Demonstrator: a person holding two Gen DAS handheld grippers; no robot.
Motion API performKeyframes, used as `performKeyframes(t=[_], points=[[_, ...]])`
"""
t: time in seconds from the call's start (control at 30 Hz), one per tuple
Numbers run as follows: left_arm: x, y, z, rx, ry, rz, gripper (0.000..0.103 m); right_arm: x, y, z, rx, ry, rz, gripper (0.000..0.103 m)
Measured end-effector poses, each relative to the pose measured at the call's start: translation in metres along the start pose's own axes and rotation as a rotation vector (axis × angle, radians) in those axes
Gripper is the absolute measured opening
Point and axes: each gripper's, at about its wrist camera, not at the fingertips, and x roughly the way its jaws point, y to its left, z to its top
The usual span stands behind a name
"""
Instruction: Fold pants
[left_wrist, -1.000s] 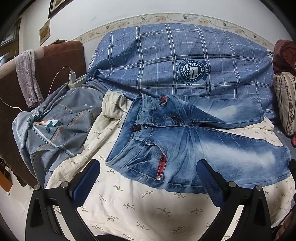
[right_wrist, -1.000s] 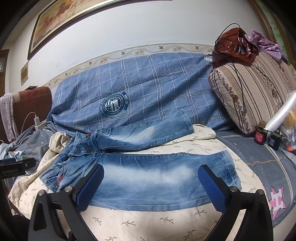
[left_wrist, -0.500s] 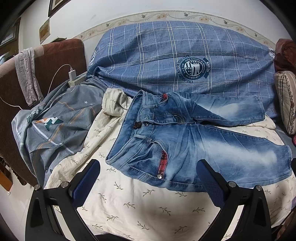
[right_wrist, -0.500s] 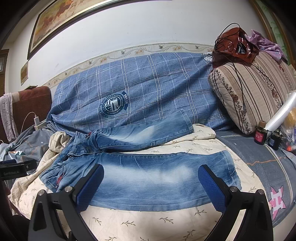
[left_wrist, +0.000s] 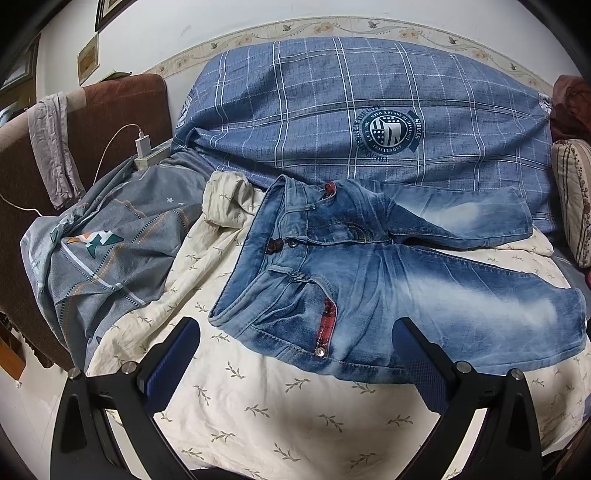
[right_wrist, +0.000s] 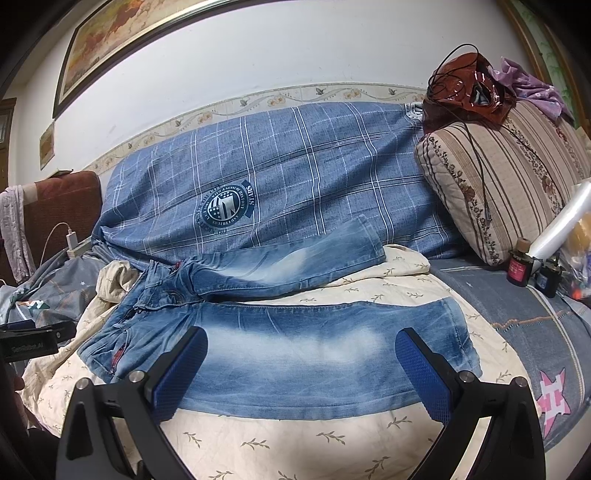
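The pants (left_wrist: 388, 280), a pair of faded blue jeans, are spread flat on a cream quilt (left_wrist: 258, 398) printed with small leaf sprigs, with the waistband toward the left and both legs stretched to the right; the far leg is angled up against a blue checked cover (left_wrist: 332, 110) bearing a round crest, while the near leg is laid straight along the quilt. A red-checked trim is seen at the front pocket. To the left of the waistband a grey patterned blanket (left_wrist: 110, 258) is bunched, and behind it a white charger block (left_wrist: 143, 146) with its cable is seated on a power strip beside a brown headboard (left_wrist: 122, 107), over which a pale cloth is draped. In the right wrist view a striped floral pillow (right_wrist: 509, 177) is propped at the right with a reddish bag (right_wrist: 469, 92) and a black cord on top, and small dark bottles (right_wrist: 521, 266) are stood on a blue sheet beside it. Nothing is laid over the jeans. The left gripper (left_wrist: 295, 354) is held spread wide above the quilt just short of the hip pocket, with nothing between its blue pads and no contact seen. The right gripper (right_wrist: 301, 363) is likewise spread wide and empty over the near leg, the cloth not being touched.
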Motion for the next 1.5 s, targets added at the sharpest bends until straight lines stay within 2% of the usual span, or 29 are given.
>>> performKeyframes(t=[0.77, 1.17, 1.33, 1.5], points=[[0.012, 0.0, -0.001, 0.001, 0.021, 0.005, 0.103, 0.005, 0.002, 0.002, 0.007, 0.02, -0.001, 0.103], [0.03, 0.003, 0.01, -0.005, 0.032, -0.003, 0.103, 0.015, -0.005, 0.004, 0.024, 0.056, -0.025, 0.103], [0.051, 0.012, 0.025, -0.016, 0.054, 0.003, 0.103, 0.036, -0.025, 0.018, 0.077, 0.095, -0.023, 0.103], [0.088, 0.031, 0.062, -0.044, 0.085, -0.004, 0.103, 0.093, -0.055, 0.055, 0.103, 0.16, -0.017, 0.103]])
